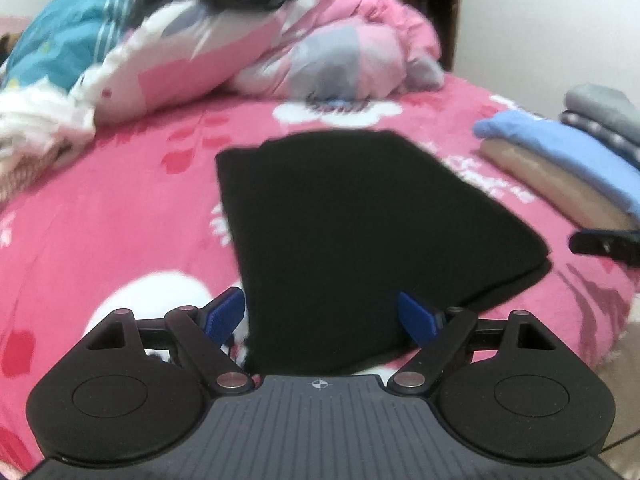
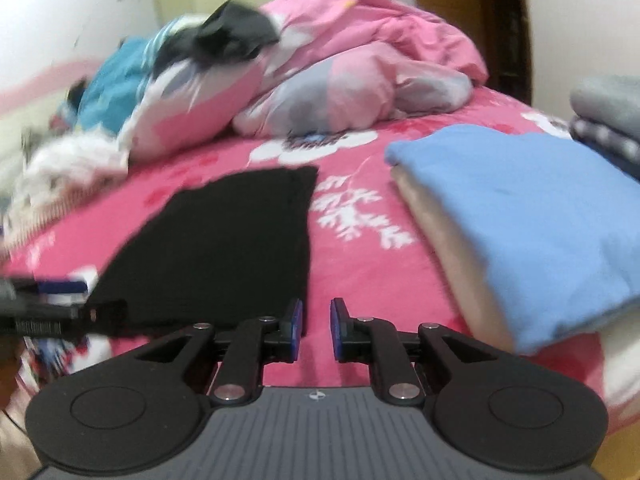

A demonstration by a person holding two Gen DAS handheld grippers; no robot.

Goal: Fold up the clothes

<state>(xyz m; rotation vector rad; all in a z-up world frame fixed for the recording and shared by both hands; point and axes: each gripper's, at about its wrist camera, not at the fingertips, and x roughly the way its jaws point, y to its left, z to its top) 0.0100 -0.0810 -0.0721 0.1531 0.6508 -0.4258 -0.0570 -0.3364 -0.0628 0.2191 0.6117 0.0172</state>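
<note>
With the left gripper (image 1: pixel 322 316) spread wide over the near edge of the flat folded black garment (image 1: pixel 360 224) on the pink floral bedspread (image 1: pixel 120 220) and the right gripper (image 2: pixel 316 328) narrowly parted, empty, beside it, a one-layer pinch could undo the fold.

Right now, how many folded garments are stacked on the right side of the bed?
4 visible: a beige folded garment at the bottom, a light blue folded garment on it, then behind them a dark patterned folded piece under a grey one. More may be out of frame.
</note>
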